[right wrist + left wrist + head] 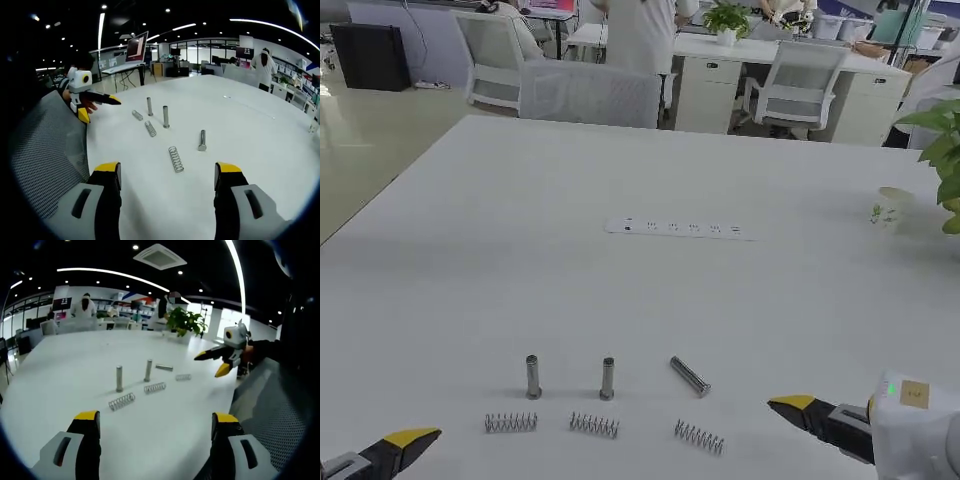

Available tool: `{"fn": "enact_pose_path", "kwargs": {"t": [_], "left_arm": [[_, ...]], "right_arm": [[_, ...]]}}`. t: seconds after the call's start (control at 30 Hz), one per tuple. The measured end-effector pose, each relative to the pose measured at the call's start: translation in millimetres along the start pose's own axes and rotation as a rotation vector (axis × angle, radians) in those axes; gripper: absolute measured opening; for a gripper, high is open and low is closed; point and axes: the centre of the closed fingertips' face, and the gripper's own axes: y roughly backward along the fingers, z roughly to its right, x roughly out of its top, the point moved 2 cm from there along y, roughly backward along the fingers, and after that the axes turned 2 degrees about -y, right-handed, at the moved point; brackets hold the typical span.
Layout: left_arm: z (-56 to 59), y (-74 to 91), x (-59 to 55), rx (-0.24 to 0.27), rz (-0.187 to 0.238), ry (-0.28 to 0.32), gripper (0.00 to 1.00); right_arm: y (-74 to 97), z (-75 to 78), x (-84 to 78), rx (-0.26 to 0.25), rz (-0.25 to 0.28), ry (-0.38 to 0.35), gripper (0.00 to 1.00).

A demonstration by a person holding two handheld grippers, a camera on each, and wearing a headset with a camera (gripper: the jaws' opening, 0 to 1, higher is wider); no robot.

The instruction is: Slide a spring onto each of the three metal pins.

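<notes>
My left tongs (156,417) and right tongs (167,167) both wide, empty, over white desk (620,170). Short silver steel pins in row: left pin (533,377), middle pin (607,379) upright; right pin (690,376) lying flat, axis 10-to-4 o'clock. Thin coiled wire springs (594,425) at 6 o'clock of each pin. Springs likely light, squashy, prone to rolling: pinch mid-coil gently

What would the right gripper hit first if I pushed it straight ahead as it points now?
Probably the nearest spring, lying on the table in line between the open jaws of the right gripper. The tipped-over pin lies just beyond, slightly right. Height is unclear, so it could pass over both.
</notes>
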Motion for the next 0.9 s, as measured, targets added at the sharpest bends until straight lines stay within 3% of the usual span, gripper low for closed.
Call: {"fn": "enact_pose_path", "kwargs": {"t": [0.9], "left_arm": [[0.3, -2.4, -1.7, -0.005, -0.006, 0.005, 0.88]], "right_arm": [[-1.5, 0.1, -2.7, 0.006, -0.01, 0.001, 0.75]]}}
